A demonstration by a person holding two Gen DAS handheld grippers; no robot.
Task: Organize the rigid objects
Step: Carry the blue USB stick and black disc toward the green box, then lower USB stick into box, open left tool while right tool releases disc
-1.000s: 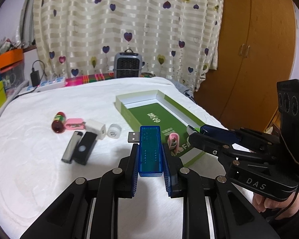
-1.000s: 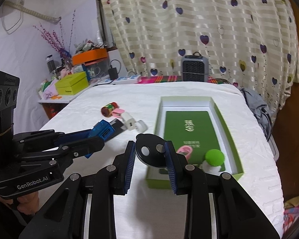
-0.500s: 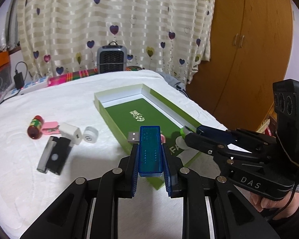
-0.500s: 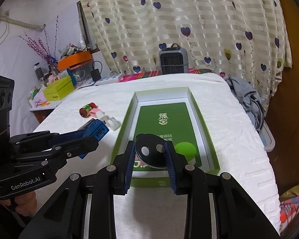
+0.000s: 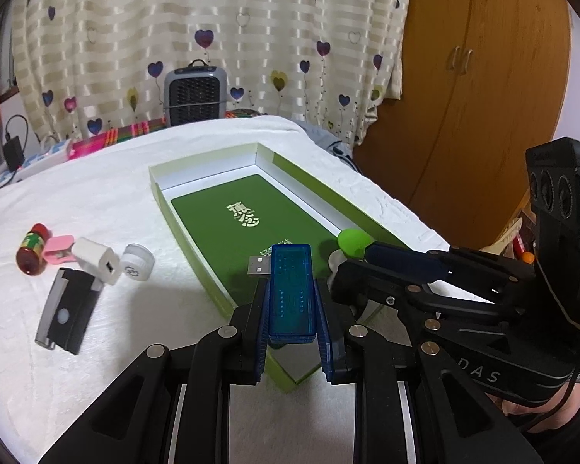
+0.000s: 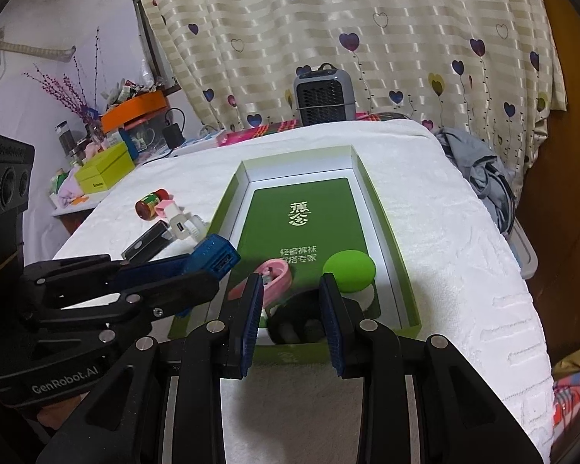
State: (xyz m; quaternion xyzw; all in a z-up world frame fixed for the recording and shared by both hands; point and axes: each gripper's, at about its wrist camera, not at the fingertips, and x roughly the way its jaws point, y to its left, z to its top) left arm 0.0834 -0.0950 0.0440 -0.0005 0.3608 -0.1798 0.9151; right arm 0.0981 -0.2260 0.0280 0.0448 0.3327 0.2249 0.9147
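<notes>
The shallow green cardboard box [image 6: 382, 232] lies open on the white bedcover [image 6: 464, 270]. Over its near end, the right gripper [image 6: 292, 315] pinches a black round disc [image 6: 295, 323], beside a green foam ball [image 6: 350, 268]. At the box's near left corner, the left gripper [image 5: 292, 311] is clamped on a translucent blue USB stick [image 5: 292, 290].

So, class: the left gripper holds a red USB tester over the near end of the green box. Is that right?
Not quite. The USB tester in the left gripper is translucent blue, not red, as the left wrist view shows. The rest stands: it is held over the near end of the green box.
</notes>
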